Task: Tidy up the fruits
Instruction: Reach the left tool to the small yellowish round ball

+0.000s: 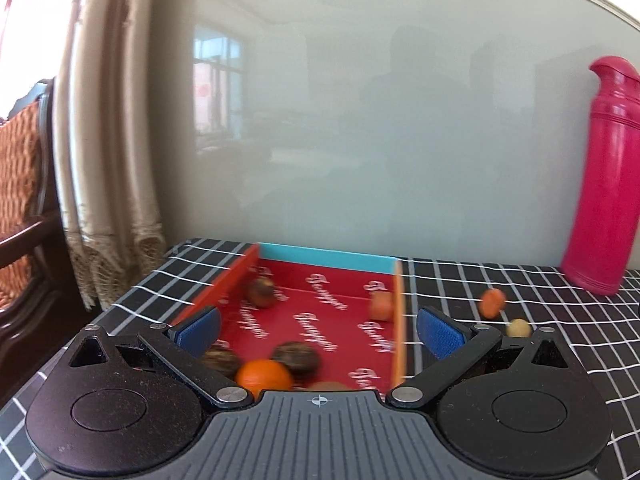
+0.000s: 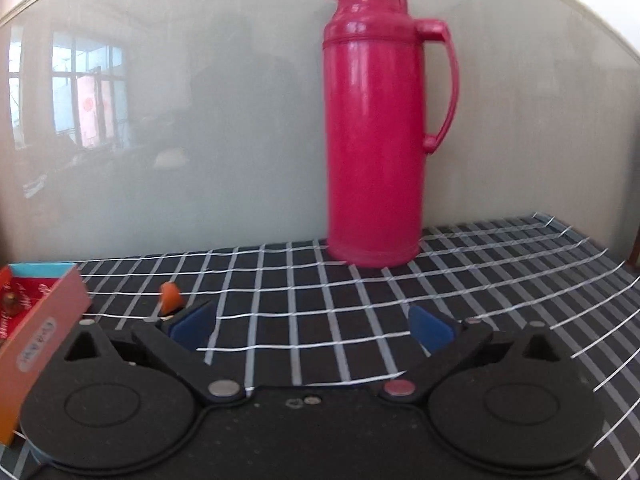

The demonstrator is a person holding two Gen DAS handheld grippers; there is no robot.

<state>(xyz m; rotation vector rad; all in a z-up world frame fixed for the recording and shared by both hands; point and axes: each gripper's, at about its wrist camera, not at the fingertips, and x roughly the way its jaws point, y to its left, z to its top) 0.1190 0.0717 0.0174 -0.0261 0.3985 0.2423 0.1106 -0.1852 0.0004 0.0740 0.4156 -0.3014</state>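
Plainly, the left gripper (image 1: 318, 330) gapes empty over the red box (image 1: 312, 316) of fruit; at two o'clock an orange fruit (image 1: 493, 302) lies loose. The right gripper (image 2: 312, 328) gapes empty; a careless swing could topple the pink thermos (image 2: 374, 120).

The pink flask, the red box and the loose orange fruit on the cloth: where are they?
pink flask (image 2: 372, 140), right wrist view, middle of its body.
red box (image 1: 320, 320), left wrist view, bare printed floor.
loose orange fruit (image 1: 492, 302), left wrist view, its middle.

Open tongs (image 2: 312, 330) face flask (image 2: 376, 120); fruit (image 2: 171, 297), perhaps orange.
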